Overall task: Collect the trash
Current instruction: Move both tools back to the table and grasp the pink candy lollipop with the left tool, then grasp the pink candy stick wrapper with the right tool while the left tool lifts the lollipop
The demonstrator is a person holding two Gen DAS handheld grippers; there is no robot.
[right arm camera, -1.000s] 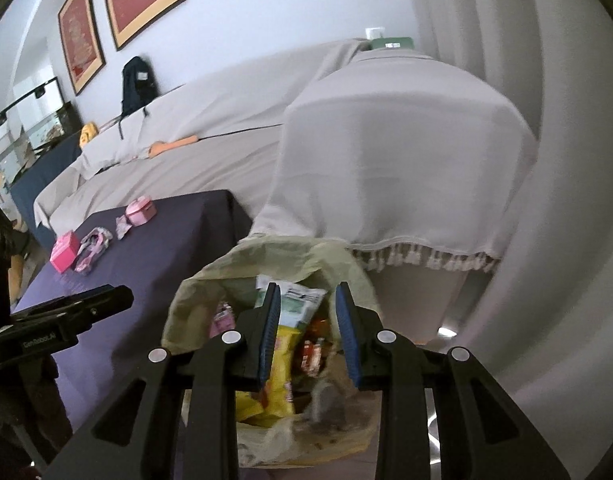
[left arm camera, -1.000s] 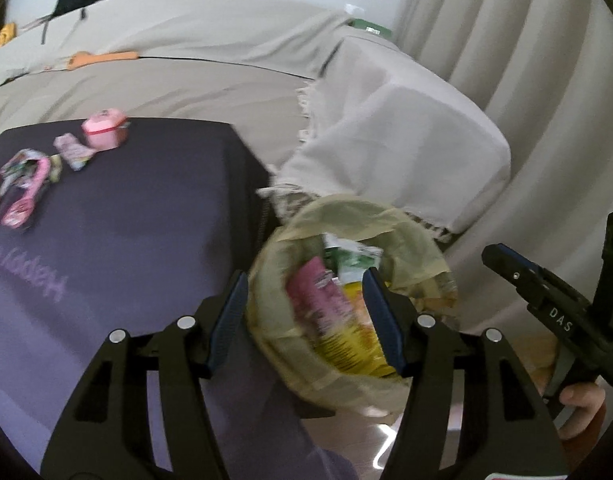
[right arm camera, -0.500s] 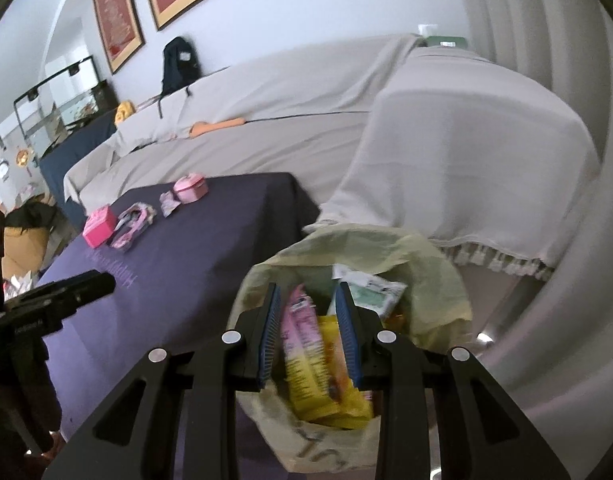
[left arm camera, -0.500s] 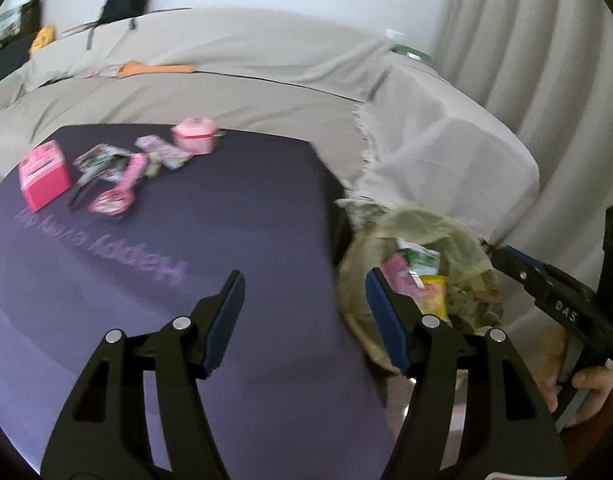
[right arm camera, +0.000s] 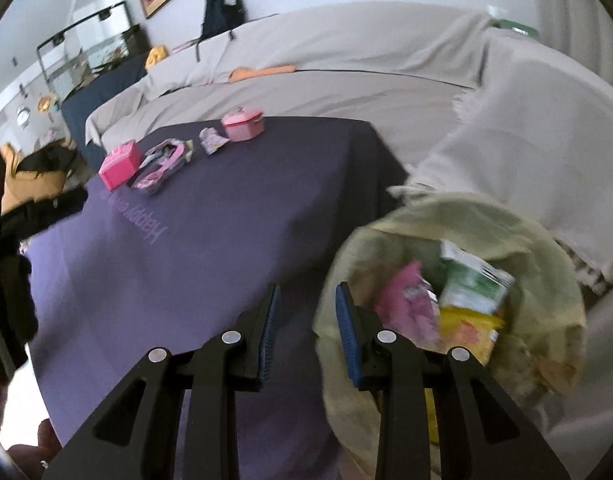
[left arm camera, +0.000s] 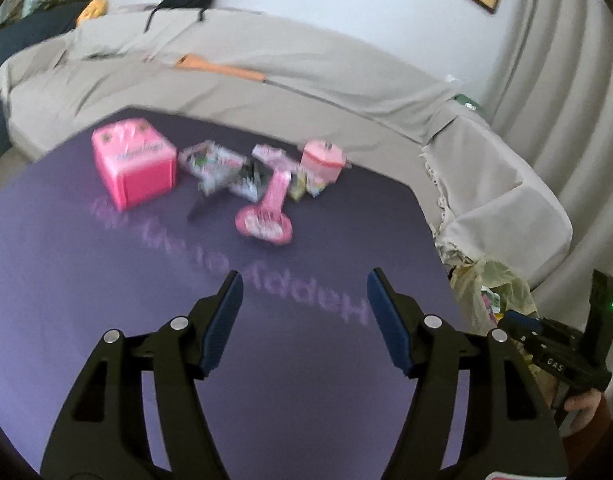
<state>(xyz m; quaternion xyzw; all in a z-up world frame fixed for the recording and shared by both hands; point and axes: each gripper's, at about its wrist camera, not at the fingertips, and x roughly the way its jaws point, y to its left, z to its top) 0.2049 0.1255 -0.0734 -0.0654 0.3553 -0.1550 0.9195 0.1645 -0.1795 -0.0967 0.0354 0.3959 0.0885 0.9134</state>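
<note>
One broad counter (left arm camera: 106,280) under a dark purple cloth fills both views. Lower right in the right wrist view, a pale yellow-green plastic trash bag (right arm camera: 546,248) gapes, wrappers inside. Upper centre of the left view, a pink box (left arm camera: 134,168), crumpled wrappers (left arm camera: 218,164) and a pink lidded pot (left arm camera: 322,160) cluster. Left hand-held gripper (left arm camera: 304,300) is spreading, nothing between. Right hand-held gripper (right arm camera: 308,316) stands partly parted, empty, its right finger against the bag's near rim.

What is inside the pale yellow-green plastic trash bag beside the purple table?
The pale yellow-green plastic trash bag shows a pink wrapper, a green-and-white packet and a yellow packet on top. Whatever lies beneath them is covered, and blur hides any print.
</note>
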